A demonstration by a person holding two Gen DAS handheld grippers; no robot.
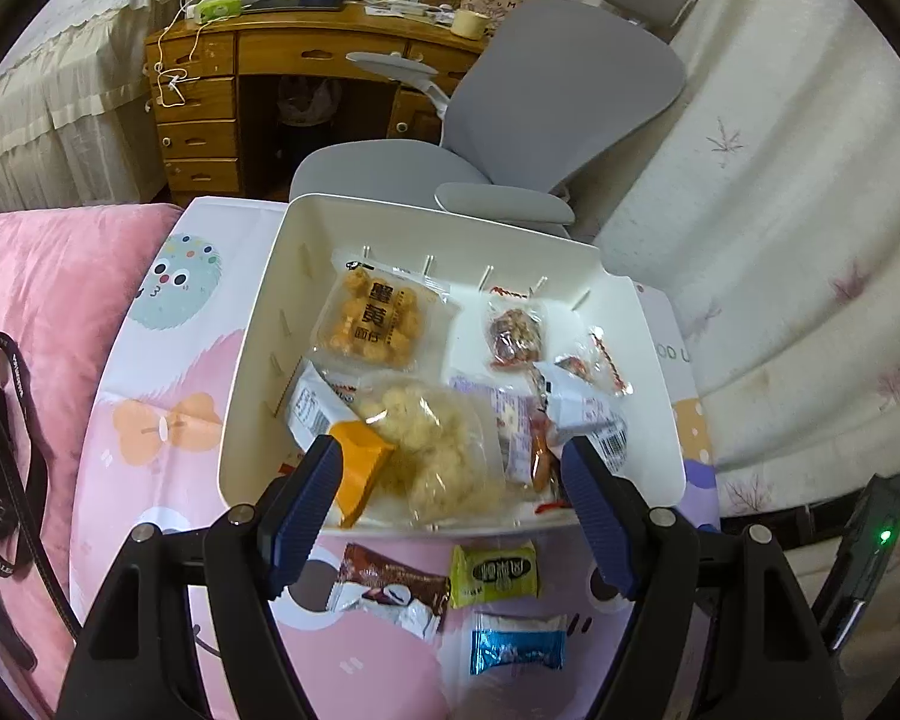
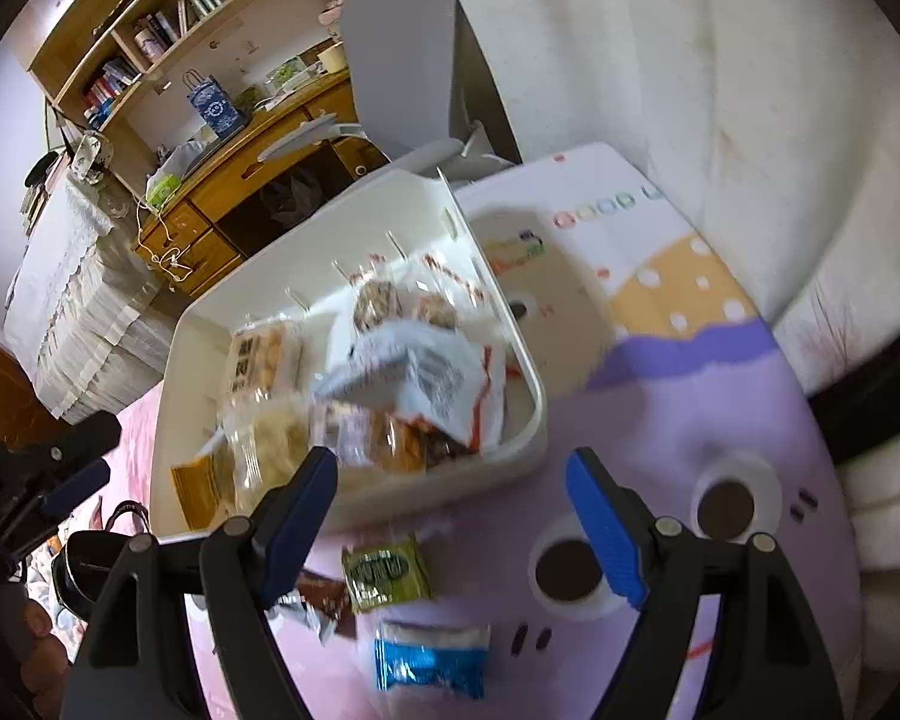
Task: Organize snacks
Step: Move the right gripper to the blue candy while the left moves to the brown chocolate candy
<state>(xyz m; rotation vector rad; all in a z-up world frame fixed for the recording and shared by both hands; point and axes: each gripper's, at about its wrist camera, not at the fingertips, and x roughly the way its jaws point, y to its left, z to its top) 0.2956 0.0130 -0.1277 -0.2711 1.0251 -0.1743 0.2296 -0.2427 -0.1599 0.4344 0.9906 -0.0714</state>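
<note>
White bin (image 1: 252,396) on the worktop (image 1: 168,372) already holds most snacks; three packets lie loose before it: brown (image 1: 390,591), green (image 1: 493,575), blue (image 1: 517,648). The left tool (image 1: 450,474) hangs over the bin's near rim, jaws wide, empty. From the right wrist, the right tool (image 2: 450,480) is likewise wide and empty above the green packet (image 2: 386,575); both tools reaching here could collide, or a slick wrapper could slip.

A white bin (image 1: 252,372) on a cartoon-print mat holds a jumble of wrapped snacks. Three remain outside, just before its near wall: a brown packet (image 1: 390,594), a green packet (image 1: 494,574) and a blue packet (image 1: 517,648).
</note>
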